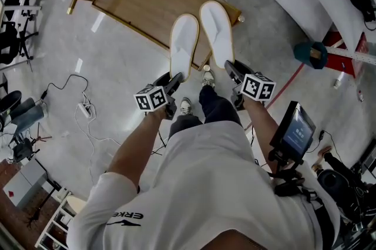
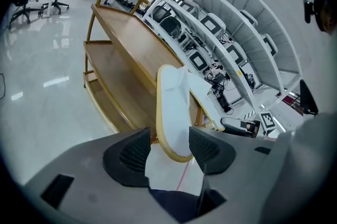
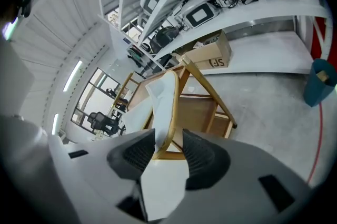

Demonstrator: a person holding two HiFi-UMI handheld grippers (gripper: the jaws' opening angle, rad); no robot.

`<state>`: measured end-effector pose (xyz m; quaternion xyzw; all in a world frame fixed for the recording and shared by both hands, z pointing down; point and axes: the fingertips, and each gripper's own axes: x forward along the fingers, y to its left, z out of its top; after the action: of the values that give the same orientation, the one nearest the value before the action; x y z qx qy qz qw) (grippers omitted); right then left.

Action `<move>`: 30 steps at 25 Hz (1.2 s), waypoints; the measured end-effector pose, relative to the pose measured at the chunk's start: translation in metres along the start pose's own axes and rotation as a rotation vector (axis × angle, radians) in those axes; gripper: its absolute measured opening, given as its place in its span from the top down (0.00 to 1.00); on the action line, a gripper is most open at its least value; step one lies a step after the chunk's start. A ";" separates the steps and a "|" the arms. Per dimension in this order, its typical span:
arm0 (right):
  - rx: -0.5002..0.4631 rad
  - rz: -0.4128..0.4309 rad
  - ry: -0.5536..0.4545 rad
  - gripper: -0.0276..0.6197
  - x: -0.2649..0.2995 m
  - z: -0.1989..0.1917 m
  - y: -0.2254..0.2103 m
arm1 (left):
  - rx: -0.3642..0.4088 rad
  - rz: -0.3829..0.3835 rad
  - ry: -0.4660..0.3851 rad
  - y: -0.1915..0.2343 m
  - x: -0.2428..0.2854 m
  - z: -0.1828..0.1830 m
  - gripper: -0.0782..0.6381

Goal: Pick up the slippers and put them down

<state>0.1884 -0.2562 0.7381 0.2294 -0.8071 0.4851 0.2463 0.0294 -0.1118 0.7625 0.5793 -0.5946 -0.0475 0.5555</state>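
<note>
Status: put-down stage, near complete.

Left slipper (image 1: 184, 43) and right slipper (image 1: 217, 31) are found side by side, soles up or down not determinable, toes pointed away from the person. Both are seen laid over the top of the wooden rack (image 1: 141, 2), heels overhanging its near edge; full support by the rack is judged likely, not confirmed.

Left gripper (image 2: 169, 136): jaws are set apart. Heel of the left slipper is located between them. A clear gap is noted at one pad; the other pad is just beside the rim, and no clamping is observed. Right gripper (image 3: 168, 138): jaws likewise apart, the right slipper seen edge-on between them, not squeezed.

Assessment: pick-up is taken as done, since the slippers are off the floor. Release is judged done or as good as done. Outstanding: both grippers to be drawn back clear of the heels w/o dragging the slippers off the edge. Risk noted: overhang at the heels.
</note>
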 end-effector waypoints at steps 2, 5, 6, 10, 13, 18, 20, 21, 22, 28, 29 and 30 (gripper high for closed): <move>0.036 0.019 -0.005 0.74 0.005 0.001 0.003 | -0.004 -0.011 0.004 0.001 0.004 0.001 0.60; 0.050 0.045 0.001 0.74 0.013 0.002 0.005 | -0.008 -0.018 0.001 0.000 0.011 0.003 0.60; 0.046 0.051 0.006 0.74 0.015 0.001 0.005 | -0.009 -0.020 0.001 -0.001 0.012 0.003 0.61; 0.038 0.055 0.012 0.74 0.017 0.000 0.009 | -0.013 -0.031 0.004 -0.006 0.012 0.000 0.61; 0.035 0.058 0.010 0.74 0.016 0.002 0.011 | -0.019 -0.039 -0.001 -0.009 0.011 0.001 0.63; 0.033 0.064 0.006 0.79 0.016 0.002 0.013 | -0.033 -0.050 -0.026 -0.011 0.008 0.004 0.69; 0.031 0.065 -0.001 0.82 0.015 0.003 0.013 | -0.036 -0.055 -0.034 -0.013 0.008 0.004 0.71; 0.030 0.064 -0.004 0.82 0.015 0.004 0.013 | -0.037 -0.057 -0.038 -0.013 0.008 0.005 0.72; 0.031 0.064 -0.007 0.83 0.015 0.005 0.013 | -0.037 -0.058 -0.042 -0.014 0.007 0.005 0.73; 0.036 0.060 -0.027 0.87 0.012 0.010 0.014 | -0.043 -0.073 -0.082 -0.022 0.005 0.010 0.81; 0.038 0.059 -0.032 0.88 0.010 0.010 0.015 | -0.043 -0.075 -0.089 -0.024 0.004 0.010 0.82; 0.038 0.059 -0.034 0.89 0.009 0.011 0.016 | -0.043 -0.078 -0.095 -0.026 0.003 0.011 0.83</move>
<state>0.1698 -0.2602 0.7292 0.2186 -0.8081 0.5035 0.2137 0.0392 -0.1292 0.7422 0.5870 -0.5961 -0.1095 0.5368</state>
